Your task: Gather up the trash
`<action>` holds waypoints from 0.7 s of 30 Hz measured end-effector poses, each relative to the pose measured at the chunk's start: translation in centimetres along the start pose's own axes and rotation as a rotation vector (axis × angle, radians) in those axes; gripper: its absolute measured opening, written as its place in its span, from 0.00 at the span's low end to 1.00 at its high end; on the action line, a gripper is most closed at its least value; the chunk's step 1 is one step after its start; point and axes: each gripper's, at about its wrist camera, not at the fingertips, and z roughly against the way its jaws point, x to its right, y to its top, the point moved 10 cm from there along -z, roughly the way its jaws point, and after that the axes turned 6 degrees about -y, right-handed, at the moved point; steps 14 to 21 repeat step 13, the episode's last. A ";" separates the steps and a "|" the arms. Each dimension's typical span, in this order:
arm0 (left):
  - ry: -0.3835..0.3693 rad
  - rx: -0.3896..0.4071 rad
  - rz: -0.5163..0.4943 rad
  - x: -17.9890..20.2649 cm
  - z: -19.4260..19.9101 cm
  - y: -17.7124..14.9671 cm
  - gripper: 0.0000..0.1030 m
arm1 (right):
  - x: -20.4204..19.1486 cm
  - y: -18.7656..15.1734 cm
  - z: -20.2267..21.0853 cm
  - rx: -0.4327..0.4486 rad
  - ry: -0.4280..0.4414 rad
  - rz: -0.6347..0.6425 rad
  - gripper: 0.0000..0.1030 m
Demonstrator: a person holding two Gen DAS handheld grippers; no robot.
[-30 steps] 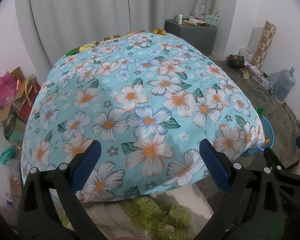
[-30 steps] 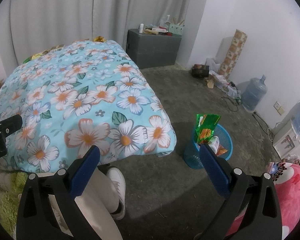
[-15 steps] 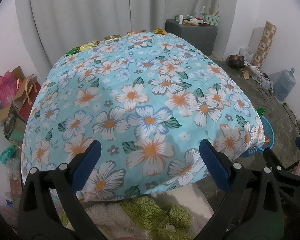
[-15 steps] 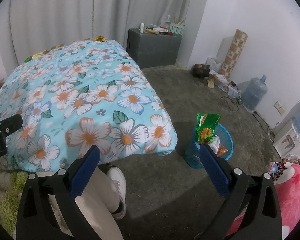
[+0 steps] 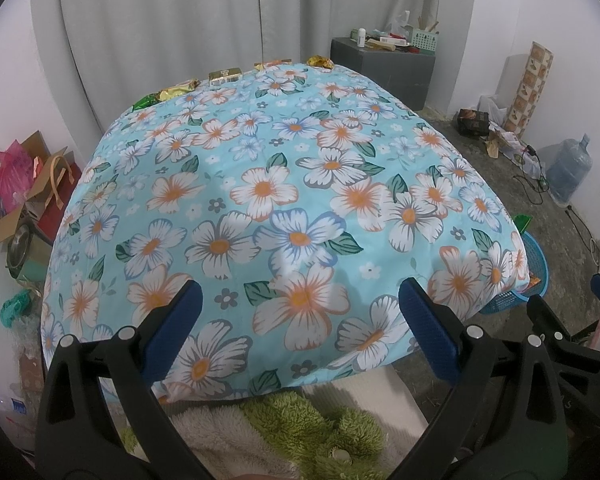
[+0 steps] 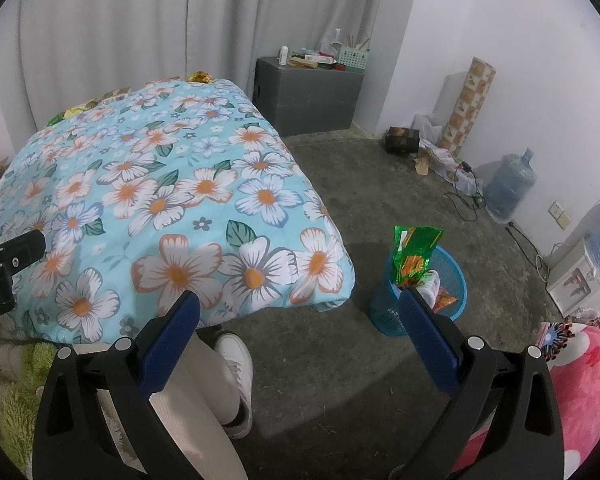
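Observation:
Several wrappers lie along the far edge of the flowered bed cover (image 5: pixel 292 184): a green one (image 5: pixel 145 101), a gold one (image 5: pixel 178 90), a gold box (image 5: pixel 225 75), an orange packet (image 5: pixel 272 64) and a crumpled gold wrapper (image 5: pixel 320 61). A blue basket (image 6: pixel 424 292) stands on the floor by the bed corner, with a green snack bag (image 6: pixel 414 254) sticking up from it. My left gripper (image 5: pixel 298 312) is open and empty over the near end of the bed. My right gripper (image 6: pixel 298 320) is open and empty above the floor, left of the basket.
A grey cabinet (image 6: pixel 308 96) with small items stands at the back. Water bottles (image 6: pixel 508 188), cables and a patterned roll (image 6: pixel 466 104) line the right wall. Bags and boxes (image 5: pixel 24 192) sit left of the bed. My leg and white shoe (image 6: pixel 236 376) are below.
Both views have shifted very slightly; the grippers stay open and empty.

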 end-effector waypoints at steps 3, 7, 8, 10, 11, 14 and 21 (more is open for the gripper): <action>-0.001 -0.001 0.002 0.0 0.0 0.0 0.92 | 0.0 0.0 -0.1 0.000 0.001 -0.001 0.94; 0.000 -0.003 0.003 -0.1 0.0 -0.1 0.92 | 0.0 0.0 -0.1 0.000 0.002 -0.002 0.94; 0.000 -0.001 0.002 0.0 0.0 0.0 0.92 | 0.0 0.0 -0.1 0.000 0.002 -0.001 0.94; 0.000 -0.001 0.001 0.0 -0.1 0.0 0.92 | -0.1 0.0 -0.1 0.000 0.002 -0.002 0.94; 0.000 -0.002 0.002 -0.1 0.0 0.0 0.92 | 0.1 0.0 -0.1 -0.001 0.002 -0.001 0.94; 0.000 -0.002 0.002 -0.1 0.1 -0.1 0.92 | 0.0 0.0 -0.1 -0.001 0.003 -0.001 0.94; 0.000 -0.002 0.002 -0.1 0.1 -0.1 0.92 | 0.0 0.0 -0.1 -0.001 0.003 -0.001 0.94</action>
